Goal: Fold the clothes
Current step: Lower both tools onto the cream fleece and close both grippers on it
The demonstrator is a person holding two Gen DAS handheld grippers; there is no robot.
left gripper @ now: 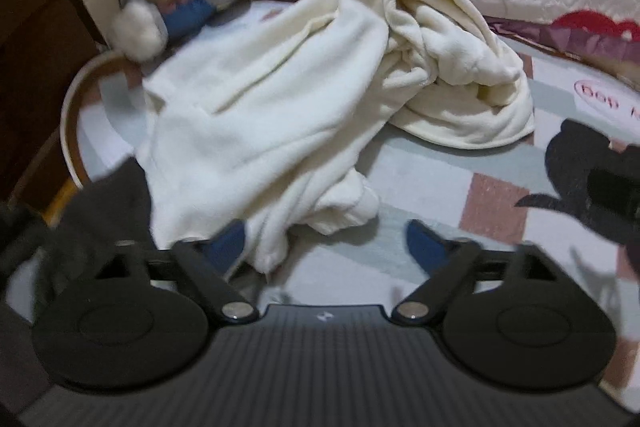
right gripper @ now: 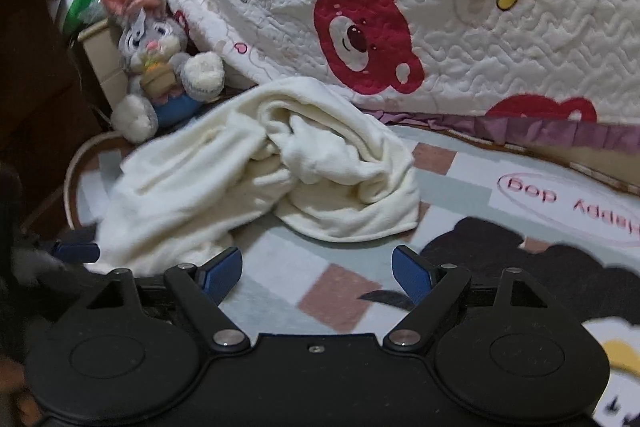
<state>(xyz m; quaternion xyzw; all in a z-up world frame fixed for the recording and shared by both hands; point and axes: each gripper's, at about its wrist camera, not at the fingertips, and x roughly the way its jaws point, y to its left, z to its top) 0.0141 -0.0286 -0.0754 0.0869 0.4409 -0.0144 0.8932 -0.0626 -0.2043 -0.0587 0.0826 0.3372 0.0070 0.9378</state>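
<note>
- The cream garment (left gripper: 272, 99) lay crumpled on the patterned bed sheet (left gripper: 440, 163), its near end trailing down between the blue fingertips (left gripper: 424, 247) of the left gripper (left gripper: 324, 247), whose fingers stood spread wide and pinched nothing.
- The right gripper (right gripper: 316, 273) was also spread, hovering over bare sheet just to the right of the garment's near edge and not touching it.
- The right view alone showed the whole quilt (right gripper: 460, 7) with red bear faces rising behind the garment, and the left gripper's blue tip at the cloth's near left corner.
- A plush rabbit (right gripper: 160, 55) sat at the far left, just beyond the garment.
- Printed upside down on the sheet, pink lettering (right gripper: 568, 203) read roughly "happy dog"; the end ran out of frame.
</note>
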